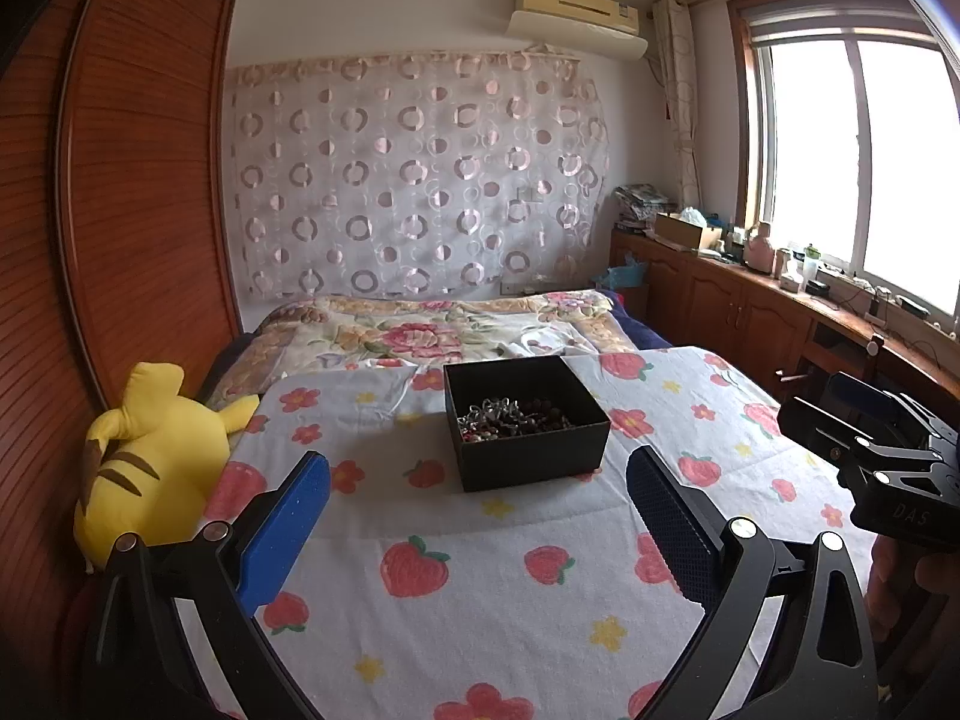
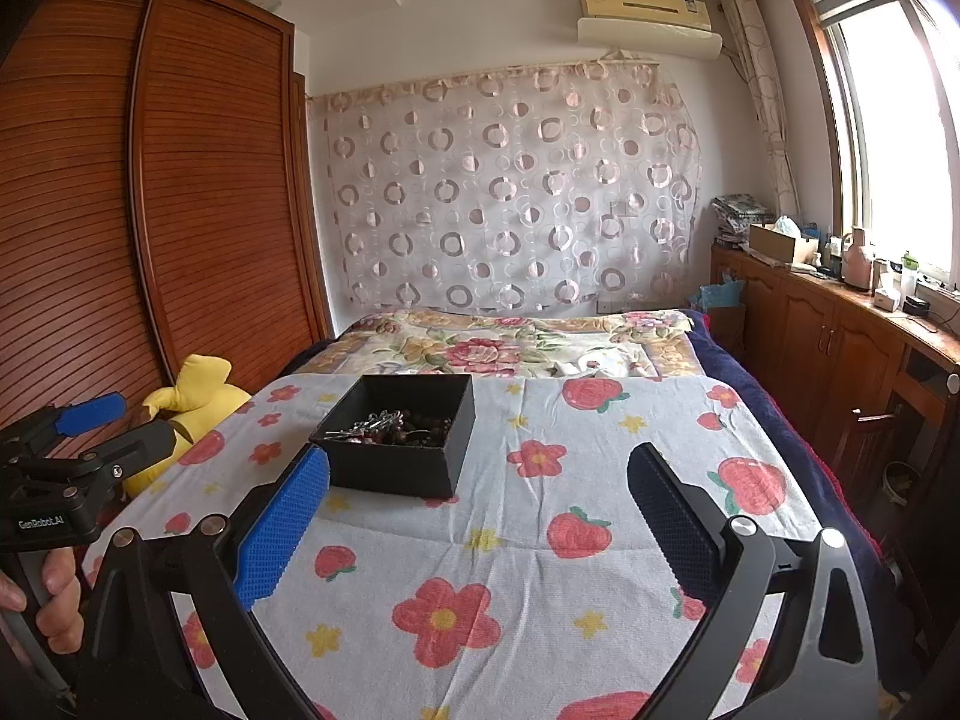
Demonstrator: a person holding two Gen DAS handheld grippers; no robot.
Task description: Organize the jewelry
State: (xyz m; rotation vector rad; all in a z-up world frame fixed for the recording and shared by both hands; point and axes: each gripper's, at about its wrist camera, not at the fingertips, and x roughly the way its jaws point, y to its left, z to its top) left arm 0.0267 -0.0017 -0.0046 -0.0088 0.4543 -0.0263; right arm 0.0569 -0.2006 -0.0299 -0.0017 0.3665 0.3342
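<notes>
A black open box (image 1: pixel 528 450) stands on the flowered cloth (image 1: pixel 480 588) over the bed. Inside lies a tangle of jewelry (image 1: pixel 510 417): dark red beads and silver pieces. My left gripper (image 1: pixel 477 480) is open and empty, just in front of the box. In the right wrist view the box (image 2: pixel 396 468) sits ahead to the left with the jewelry (image 2: pixel 390 426) in it. My right gripper (image 2: pixel 480 483) is open and empty, its left blue pad (image 2: pixel 282 528) close to the box's near corner. Each gripper shows at the edge of the other's view.
A yellow plush toy (image 1: pixel 150 456) lies at the cloth's left edge against the wooden wardrobe (image 1: pixel 120 180). A floral quilt (image 1: pixel 444 330) covers the bed beyond the box. Wooden cabinets (image 1: pixel 750 300) with clutter run under the window on the right.
</notes>
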